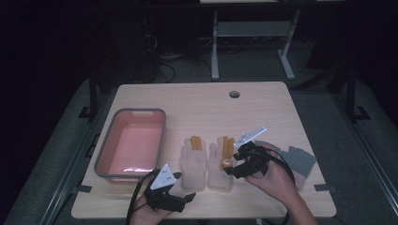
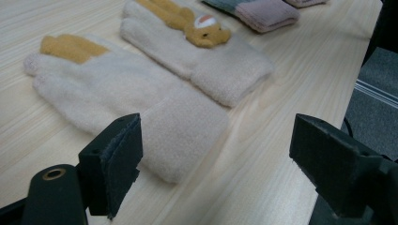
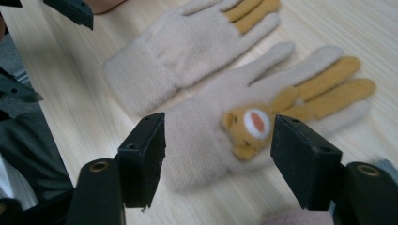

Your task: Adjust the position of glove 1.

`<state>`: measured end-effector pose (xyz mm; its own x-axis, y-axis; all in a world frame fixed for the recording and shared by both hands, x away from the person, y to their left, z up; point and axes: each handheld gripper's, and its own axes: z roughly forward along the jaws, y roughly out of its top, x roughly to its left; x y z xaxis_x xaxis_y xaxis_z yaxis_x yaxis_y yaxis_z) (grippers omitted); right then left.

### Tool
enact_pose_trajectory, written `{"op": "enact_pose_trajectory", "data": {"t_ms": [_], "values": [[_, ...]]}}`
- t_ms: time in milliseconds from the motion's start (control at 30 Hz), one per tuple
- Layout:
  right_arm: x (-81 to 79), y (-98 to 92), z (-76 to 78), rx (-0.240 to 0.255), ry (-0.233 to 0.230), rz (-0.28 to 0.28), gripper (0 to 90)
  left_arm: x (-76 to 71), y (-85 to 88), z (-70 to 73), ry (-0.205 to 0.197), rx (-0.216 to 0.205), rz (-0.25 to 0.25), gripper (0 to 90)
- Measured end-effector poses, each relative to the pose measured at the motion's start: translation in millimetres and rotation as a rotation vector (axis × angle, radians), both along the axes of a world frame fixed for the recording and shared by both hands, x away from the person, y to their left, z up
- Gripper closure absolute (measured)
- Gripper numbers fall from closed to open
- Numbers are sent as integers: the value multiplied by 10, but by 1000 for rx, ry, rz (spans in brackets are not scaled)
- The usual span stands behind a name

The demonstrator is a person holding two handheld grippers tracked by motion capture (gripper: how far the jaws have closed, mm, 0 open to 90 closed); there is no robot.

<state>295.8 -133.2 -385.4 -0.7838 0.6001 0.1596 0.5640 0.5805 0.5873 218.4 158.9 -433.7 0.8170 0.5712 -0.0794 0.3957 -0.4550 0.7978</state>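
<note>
Two cream gloves with orange fingers lie side by side at the table's front middle. The left glove (image 1: 193,161) (image 2: 117,89) (image 3: 187,47) is plain. The right glove (image 1: 221,164) (image 2: 211,51) (image 3: 206,136) bears a small orange bear face (image 3: 248,126). My right gripper (image 1: 233,165) (image 3: 218,154) hovers over the bear glove's right side, jaws open and apart from the fabric. At the front edge, below the plain glove's cuff, my left gripper (image 1: 185,197) (image 2: 216,159) stands open with nothing between its jaws.
A pink tub with a grey rim (image 1: 109,143) stands at the left. Another pair of gloves, grey and pink (image 1: 300,161) (image 2: 263,11), lies at the right behind my right hand. A cable hole (image 1: 234,94) sits at the table's far edge.
</note>
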Motion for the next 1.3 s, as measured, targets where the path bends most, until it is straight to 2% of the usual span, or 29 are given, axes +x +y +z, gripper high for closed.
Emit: {"op": "enact_pose_trajectory", "data": {"t_ms": [33, 233, 400, 433, 467, 500, 800, 1067, 1100, 1300], "values": [[39, 34, -15, -22, 2, 2, 362, 2, -2, -4, 2, 2, -2, 176], [183, 96, -92, -41, 31, -5, 373, 27, 8, -5, -3, 0, 2, 175], [301, 120, -196, -78, 42, -15, 405, 31, 41, -1, -3, -5, 9, 175], [335, 153, -260, -103, 58, -5, 435, 25, 43, -1, 0, -9, 11, 175], [335, 153, -260, -103, 58, -5, 435, 25, 43, -1, 0, -9, 11, 175], [352, 188, -307, -133, 59, -2, 450, 23, 39, -1, 2, -12, 11, 175], [417, 296, -471, -217, 72, -17, 510, 16, -10, -12, 6, -3, -6, 175], [416, 359, -515, -258, 56, -16, 547, 9, -6, -12, 6, -6, -8, 175], [400, 365, -512, -275, 45, -17, 573, 10, -13, -16, 8, -2, -11, 175], [402, 343, -495, -263, 57, -20, 619, 2, -33, -22, 8, -2, -17, 176]]}}
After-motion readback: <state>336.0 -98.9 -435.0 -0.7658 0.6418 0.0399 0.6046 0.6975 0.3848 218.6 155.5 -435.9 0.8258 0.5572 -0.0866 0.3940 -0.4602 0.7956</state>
